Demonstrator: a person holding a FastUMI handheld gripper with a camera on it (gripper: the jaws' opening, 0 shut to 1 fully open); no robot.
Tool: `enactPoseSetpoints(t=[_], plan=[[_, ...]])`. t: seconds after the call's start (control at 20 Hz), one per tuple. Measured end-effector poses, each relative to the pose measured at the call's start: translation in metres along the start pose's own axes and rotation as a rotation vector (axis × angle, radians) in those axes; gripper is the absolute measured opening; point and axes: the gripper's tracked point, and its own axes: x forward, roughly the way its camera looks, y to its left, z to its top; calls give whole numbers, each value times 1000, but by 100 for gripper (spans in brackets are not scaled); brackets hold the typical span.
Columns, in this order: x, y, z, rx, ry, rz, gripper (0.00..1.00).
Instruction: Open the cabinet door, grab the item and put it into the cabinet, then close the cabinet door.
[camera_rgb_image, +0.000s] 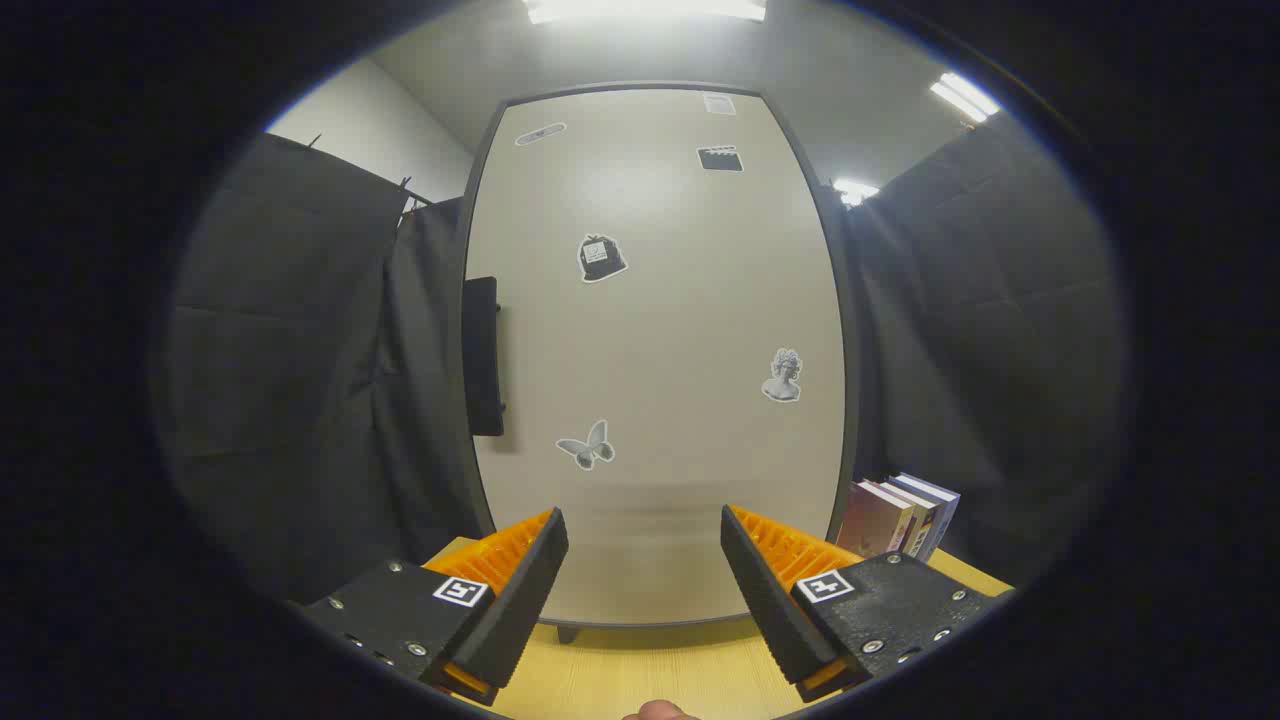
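Note:
A tall pale cabinet (655, 350) stands on the wooden table (650, 670) straight ahead of me, its door shut and dotted with small stickers. A dark handle (483, 357) runs down the door's left edge. Several books (900, 515) stand upright on the table just right of the cabinet, beyond my right finger. My gripper (645, 530) is open, its fingers spread wide in front of the lower part of the door with nothing between them. The fingertips stand a short way off the door.
Black cloth walls close in the booth on both sides of the cabinet. Ceiling lights shine above. A bit of a finger of a hand (660, 711) shows below the gripper, over the table's near part.

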Motion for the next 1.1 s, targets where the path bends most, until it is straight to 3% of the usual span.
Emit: enactPoseSetpoints(t=[1.1], plan=[[13,-12,-2,25,11,8,96]])
